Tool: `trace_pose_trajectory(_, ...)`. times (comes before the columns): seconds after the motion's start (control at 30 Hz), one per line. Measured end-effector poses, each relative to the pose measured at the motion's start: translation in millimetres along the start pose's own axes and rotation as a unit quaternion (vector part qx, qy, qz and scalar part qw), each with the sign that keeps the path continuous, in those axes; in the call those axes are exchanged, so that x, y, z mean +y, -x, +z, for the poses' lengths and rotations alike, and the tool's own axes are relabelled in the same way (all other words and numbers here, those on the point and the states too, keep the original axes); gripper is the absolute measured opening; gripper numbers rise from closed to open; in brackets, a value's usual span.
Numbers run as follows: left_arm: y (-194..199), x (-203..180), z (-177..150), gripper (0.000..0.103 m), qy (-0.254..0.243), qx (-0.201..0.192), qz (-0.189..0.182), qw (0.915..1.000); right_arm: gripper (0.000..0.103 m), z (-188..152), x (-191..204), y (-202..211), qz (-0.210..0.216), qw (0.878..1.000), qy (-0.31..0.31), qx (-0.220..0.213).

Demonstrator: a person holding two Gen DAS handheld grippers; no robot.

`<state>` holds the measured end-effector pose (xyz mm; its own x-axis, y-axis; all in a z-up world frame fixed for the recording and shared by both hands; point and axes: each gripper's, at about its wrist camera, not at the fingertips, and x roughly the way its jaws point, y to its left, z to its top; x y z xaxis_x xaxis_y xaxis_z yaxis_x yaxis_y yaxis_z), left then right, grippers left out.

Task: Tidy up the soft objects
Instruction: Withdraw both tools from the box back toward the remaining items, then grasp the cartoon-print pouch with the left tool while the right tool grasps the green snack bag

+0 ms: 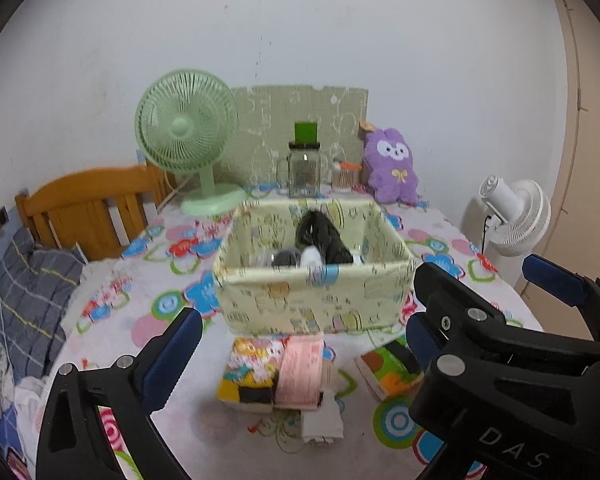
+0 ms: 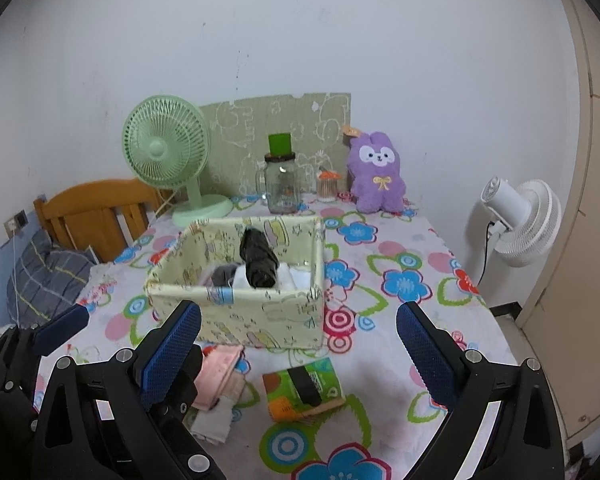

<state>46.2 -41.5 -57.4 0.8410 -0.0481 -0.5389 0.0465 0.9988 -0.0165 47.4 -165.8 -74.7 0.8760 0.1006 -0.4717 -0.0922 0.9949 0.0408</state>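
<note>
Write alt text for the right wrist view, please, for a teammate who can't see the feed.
The open right gripper hangs empty above a green tissue pack on a flowered tablecloth, just in front of a pale fabric box holding a black bundle. The left gripper sits at lower left over a pink folded cloth. A purple plush stands behind.

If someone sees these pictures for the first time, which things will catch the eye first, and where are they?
The pale printed fabric box stands in the middle of the bright flowered tablecloth, with a black rolled item inside. Behind it, by the wall, are a green fan on the left and a purple plush bunny on the right. In front of the box lie folded cloths, between the open left gripper and right gripper.
</note>
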Motion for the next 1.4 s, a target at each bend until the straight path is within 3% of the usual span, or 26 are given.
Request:
trace_pose_trajectory(0.43,-22,1,-35,0.103,0.025,0.012,0.000,0.9996,0.100,-34,-3,-21,0.003,1.000,0.009,0.009)
trace_pose_trajectory(0.77,-45,0,-59,0.102,0.038,0.046,0.006,0.9982,0.100,-57,-3,-47,0.008,0.999,0.015,0.050)
trace_pose_trajectory(1.4,-70,5,-69,0.100,0.032,0.079,0.015,0.9963,0.099,-70,-1,-93,-0.002,0.994,0.016,0.104)
